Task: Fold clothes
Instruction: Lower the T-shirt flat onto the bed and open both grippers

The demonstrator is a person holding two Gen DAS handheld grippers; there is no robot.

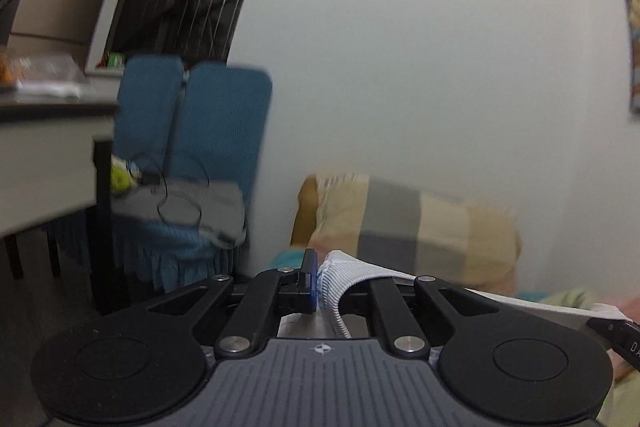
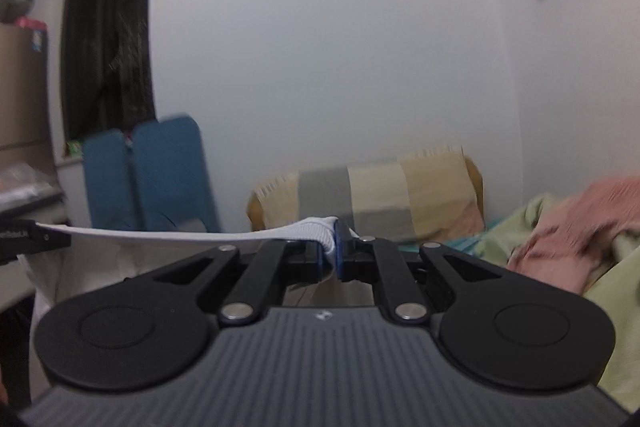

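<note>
A white ribbed garment (image 1: 348,275) is stretched taut between both grippers. My left gripper (image 1: 318,277) is shut on one corner of it, and the fabric runs off to the right toward the other gripper's tip (image 1: 616,331). In the right wrist view my right gripper (image 2: 330,247) is shut on the opposite corner of the white garment (image 2: 180,237), whose edge spans left to the left gripper's tip (image 2: 32,237). The rest of the cloth hangs below, mostly hidden by the gripper bodies.
A checked beige and grey blanket (image 1: 408,223) covers a headboard or sofa back ahead. Pink and light green bedding (image 2: 580,239) is piled at the right. A blue chair (image 1: 192,131) with grey cloth and a cable stands left, beside a table (image 1: 48,131). White wall behind.
</note>
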